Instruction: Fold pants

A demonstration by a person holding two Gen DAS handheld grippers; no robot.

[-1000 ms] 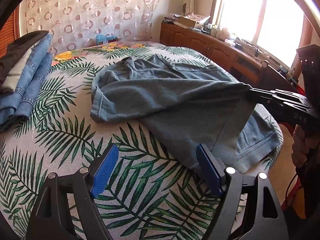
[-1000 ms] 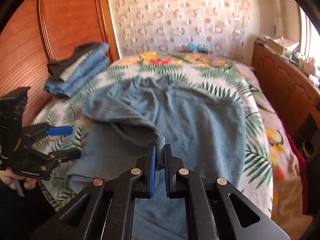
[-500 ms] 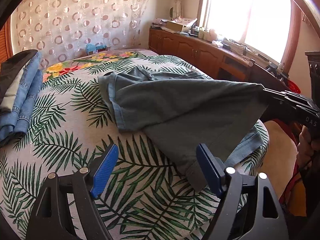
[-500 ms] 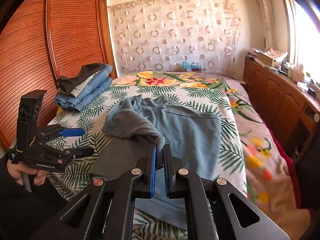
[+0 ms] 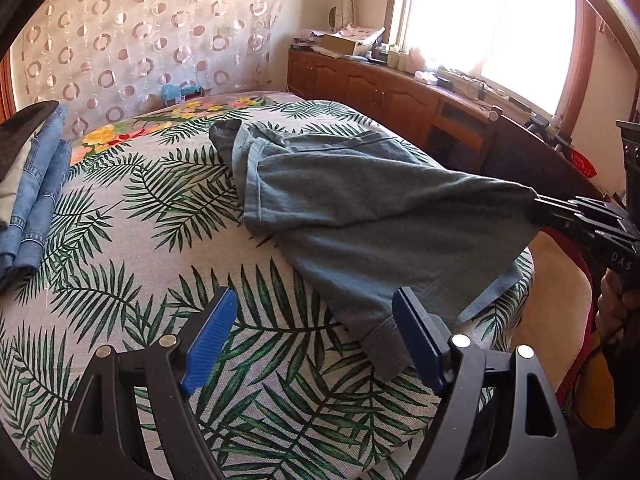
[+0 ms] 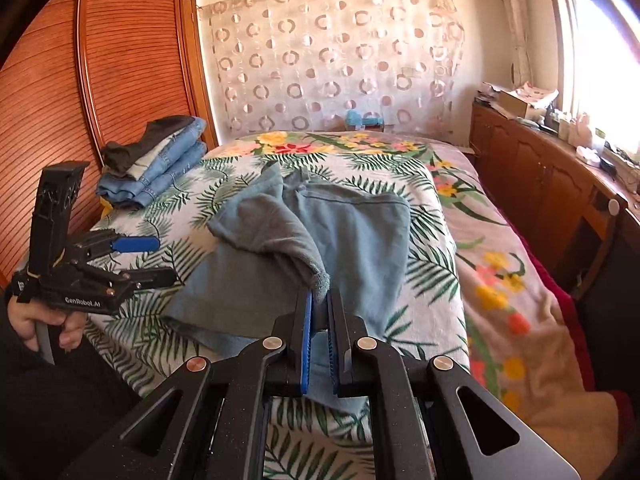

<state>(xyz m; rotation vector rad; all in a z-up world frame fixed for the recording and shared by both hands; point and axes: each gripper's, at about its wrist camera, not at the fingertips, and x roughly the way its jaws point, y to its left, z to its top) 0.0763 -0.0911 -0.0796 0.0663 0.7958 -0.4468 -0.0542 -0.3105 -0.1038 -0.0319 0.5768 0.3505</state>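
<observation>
Bed (image 5: 120, 240): leaf-print cover; landmark for the rest.
Pants (image 5: 380, 216): grey-blue, mostly on bed's near right part; dragged toward foot edge since a second ago, one corner lifted off the cover, cloth drawn taut.
Meaning: likely straightening before first fold; no fold made yet.
Right gripper (image 6: 319, 300): clamped on pants' corner, above bed's near edge.
Left gripper (image 5: 312, 336): jaws apart, empty, over bed beside pants' hem.
Left view only: hem hanging over bed's edge.
Right view only: jeans stack (image 6: 160, 160) at bed's far left.

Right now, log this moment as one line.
right gripper: shut on pants | left gripper: open, empty | pants: part-lifted off bed
</observation>
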